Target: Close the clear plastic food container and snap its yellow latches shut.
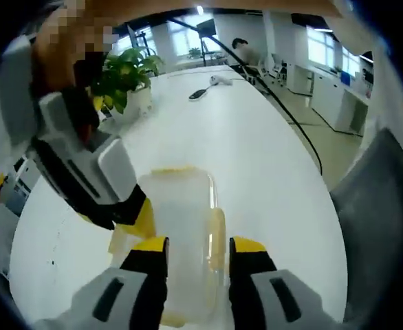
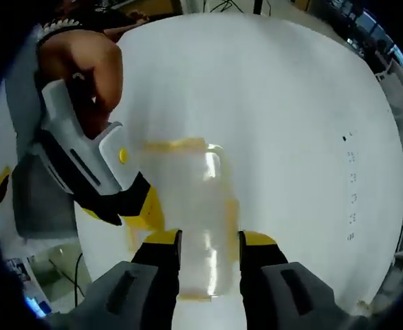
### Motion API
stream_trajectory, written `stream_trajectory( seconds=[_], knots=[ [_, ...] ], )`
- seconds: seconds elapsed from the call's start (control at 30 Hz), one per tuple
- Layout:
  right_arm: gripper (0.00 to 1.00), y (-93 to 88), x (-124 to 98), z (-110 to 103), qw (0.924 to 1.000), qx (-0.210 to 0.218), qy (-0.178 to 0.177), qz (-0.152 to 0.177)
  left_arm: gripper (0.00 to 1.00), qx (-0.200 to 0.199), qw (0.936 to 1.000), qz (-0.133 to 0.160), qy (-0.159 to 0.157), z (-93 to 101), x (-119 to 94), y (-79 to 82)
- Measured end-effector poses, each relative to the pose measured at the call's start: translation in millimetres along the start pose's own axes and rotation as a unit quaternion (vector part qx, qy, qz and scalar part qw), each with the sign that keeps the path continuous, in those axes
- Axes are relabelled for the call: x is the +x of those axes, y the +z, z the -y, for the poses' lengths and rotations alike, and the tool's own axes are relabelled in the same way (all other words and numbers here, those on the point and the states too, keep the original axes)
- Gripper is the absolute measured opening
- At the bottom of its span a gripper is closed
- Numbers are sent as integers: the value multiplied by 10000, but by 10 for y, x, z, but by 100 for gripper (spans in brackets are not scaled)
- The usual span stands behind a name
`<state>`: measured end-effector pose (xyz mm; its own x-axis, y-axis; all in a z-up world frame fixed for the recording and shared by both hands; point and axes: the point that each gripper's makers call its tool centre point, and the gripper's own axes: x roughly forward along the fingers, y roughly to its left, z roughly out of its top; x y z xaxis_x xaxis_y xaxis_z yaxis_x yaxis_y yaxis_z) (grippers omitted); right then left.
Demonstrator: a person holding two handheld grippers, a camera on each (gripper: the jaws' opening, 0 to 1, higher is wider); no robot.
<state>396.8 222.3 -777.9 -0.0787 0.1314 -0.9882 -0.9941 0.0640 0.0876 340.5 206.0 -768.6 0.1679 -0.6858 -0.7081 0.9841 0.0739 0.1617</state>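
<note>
The clear plastic food container [image 1: 181, 234] lies flat on the white table [image 1: 270, 172], its lid on top and its long side running away from the camera in both views. In the left gripper view, the left gripper [image 1: 198, 258] hangs over the container's near end with its black-and-yellow jaws spread to about the container's width; through the gap the lid shows, and nothing is gripped. The right gripper [image 1: 129, 216] enters this view from the left, its yellow tip down at the container's long edge, beside a yellow latch [image 1: 217, 237] on the opposite side.

In the right gripper view the right gripper [image 2: 208, 247] likewise stands over the container [image 2: 188, 206], jaws apart on either side of its near end, holding nothing. The left gripper [image 2: 143, 210] comes in from the left with a hand [image 2: 91, 65] on its handle, its tip at the container's side. The picture is blurred, so the latches may be folded up or still hanging out; I cannot tell which.

Farther along the table stand a potted plant [image 1: 122, 79] and a small dark device [image 1: 198, 94]. A black cable [image 1: 284, 110] runs along the table's right edge.
</note>
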Motion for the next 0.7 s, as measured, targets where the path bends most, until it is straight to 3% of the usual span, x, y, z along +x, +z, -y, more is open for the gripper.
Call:
stream_trajectory(
  seconds=[0.07, 0.3, 0.37, 0.47, 0.67, 0.7],
  knots=[
    [31, -14, 19, -8, 9999, 0, 64, -95, 27, 227, 9997, -42, 32, -5, 4, -9],
    [33, -6, 64, 66, 9987, 209, 368, -295, 28, 430, 9989, -194, 82, 14, 18, -19],
    [33, -66, 47, 4, 9983, 273, 379, -357, 29, 650, 9970, -385, 150, 21, 30, -29],
    [34, -42, 55, 81, 9974, 364, 410, -471, 31, 804, 9948, -536, 322, 25, 62, -29],
    [33, -30, 54, 72, 9969, 378, 313, -610, 31, 790, 9944, -565, 409, 4, 70, -46],
    [33, -30, 56, 70, 9970, 385, 306, -599, 30, 574, 9957, -556, 470, -3, 70, -52]
  ],
)
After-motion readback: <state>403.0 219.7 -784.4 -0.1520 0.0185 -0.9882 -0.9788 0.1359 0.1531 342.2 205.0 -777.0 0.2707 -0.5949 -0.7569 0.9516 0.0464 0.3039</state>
